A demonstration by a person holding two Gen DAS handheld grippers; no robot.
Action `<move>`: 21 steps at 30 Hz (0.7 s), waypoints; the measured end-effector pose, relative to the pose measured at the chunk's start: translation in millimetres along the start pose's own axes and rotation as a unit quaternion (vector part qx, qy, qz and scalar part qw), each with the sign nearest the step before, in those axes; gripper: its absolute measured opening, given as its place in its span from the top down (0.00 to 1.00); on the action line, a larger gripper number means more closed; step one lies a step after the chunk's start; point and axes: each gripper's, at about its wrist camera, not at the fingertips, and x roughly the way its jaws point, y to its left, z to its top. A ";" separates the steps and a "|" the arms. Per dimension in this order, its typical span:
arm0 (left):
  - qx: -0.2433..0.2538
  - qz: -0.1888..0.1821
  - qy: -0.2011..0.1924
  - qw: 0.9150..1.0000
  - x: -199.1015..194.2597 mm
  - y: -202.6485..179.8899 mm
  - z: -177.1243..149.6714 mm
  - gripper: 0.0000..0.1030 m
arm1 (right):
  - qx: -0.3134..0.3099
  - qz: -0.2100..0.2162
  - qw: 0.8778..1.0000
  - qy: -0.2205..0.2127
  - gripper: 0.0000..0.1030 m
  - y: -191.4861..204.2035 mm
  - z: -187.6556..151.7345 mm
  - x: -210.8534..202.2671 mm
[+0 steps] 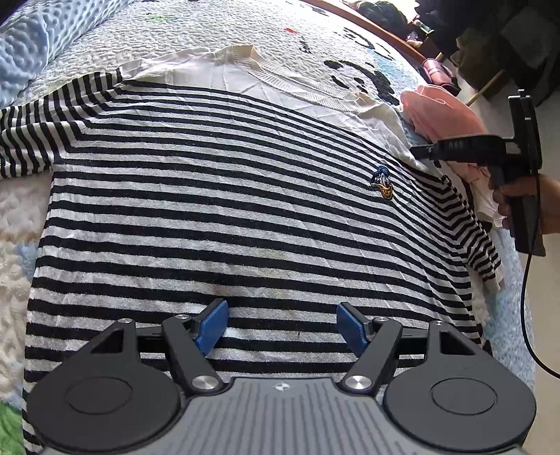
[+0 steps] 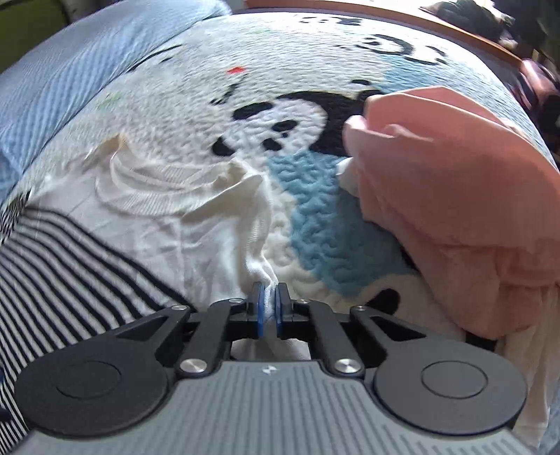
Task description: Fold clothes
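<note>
A black-and-white striped shirt (image 1: 224, 196) with a white collar and shoulder yoke (image 1: 245, 73) lies spread face up on a quilted bed cover. A small duck patch (image 1: 382, 182) sits on its chest. My left gripper (image 1: 282, 325) is open just above the shirt's lower middle, holding nothing. My right gripper (image 2: 268, 308) is shut on the white shoulder edge of the shirt (image 2: 210, 224); it also shows in the left wrist view (image 1: 421, 151) at the shirt's right shoulder.
A pile of pink cloth (image 2: 455, 196) lies to the right of the shirt, also in the left wrist view (image 1: 437, 112). A blue blanket (image 2: 70, 70) lies at the far left. The panda-print cover (image 2: 280, 126) stretches to a wooden bed frame (image 1: 367, 24).
</note>
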 end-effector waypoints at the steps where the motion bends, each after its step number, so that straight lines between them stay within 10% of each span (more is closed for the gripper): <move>1: 0.001 -0.001 0.001 1.000 -0.1 0.4 0.4 0.31 | 0.001 -0.016 1.000 -0.001 0.94 -4.8 1.7 -1.1; 12: 0.004 -0.005 0.023 1.000 -1.4 -0.1 10.9 0.31 | 0.100 -0.103 0.989 -0.042 0.89 -55.2 -5.5 -30.3; 16: -0.041 -0.013 0.016 0.999 -21.0 18.5 14.1 0.35 | 0.103 -0.077 0.989 -0.067 0.71 -51.6 -52.9 -83.8; 21: -0.065 0.013 -0.003 0.998 -45.1 56.8 5.2 0.36 | 0.170 -0.101 0.979 -0.048 0.72 -48.0 -137.1 -120.6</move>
